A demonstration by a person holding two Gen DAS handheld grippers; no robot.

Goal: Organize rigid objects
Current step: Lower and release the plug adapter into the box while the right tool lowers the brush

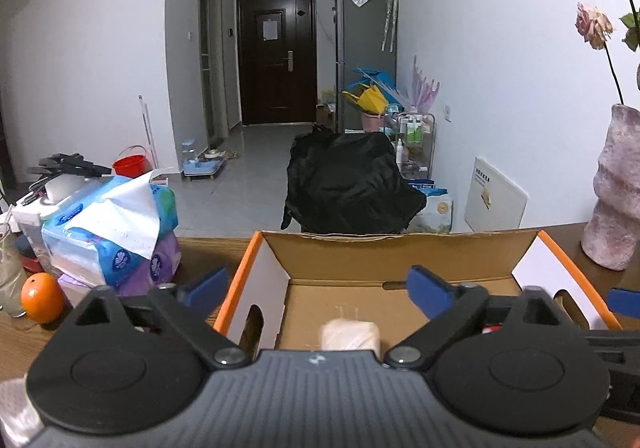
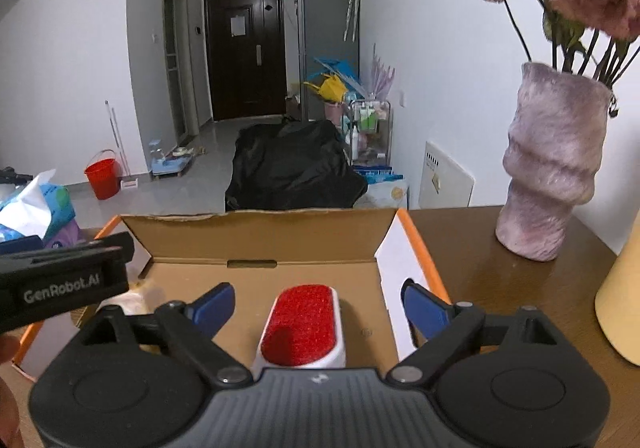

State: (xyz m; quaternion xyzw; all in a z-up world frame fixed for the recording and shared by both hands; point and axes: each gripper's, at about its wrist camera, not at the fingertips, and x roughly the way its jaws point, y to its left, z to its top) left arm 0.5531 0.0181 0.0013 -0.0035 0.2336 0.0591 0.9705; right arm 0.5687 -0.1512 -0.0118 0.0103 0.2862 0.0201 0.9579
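An open cardboard box (image 1: 400, 244) with orange edges stands on the wooden table; it also shows in the right wrist view (image 2: 256, 236). A pale cream block (image 1: 350, 334) lies on the box floor. My left gripper (image 1: 320, 286) is open above it, the left finger outside the box wall. A white lint brush with a red pad (image 2: 302, 324) lies in the box. My right gripper (image 2: 318, 306) is open, one finger on each side of the brush, not touching it. The left gripper's body (image 2: 60, 280) shows at the left of the right wrist view.
A pink vase (image 2: 552, 160) with dried roses stands on the table right of the box. A yellow object (image 2: 620, 304) is at the far right. Tissue packs (image 1: 108, 224) and an orange (image 1: 42, 298) lie left of the box. A black-covered chair (image 1: 348, 184) stands behind the table.
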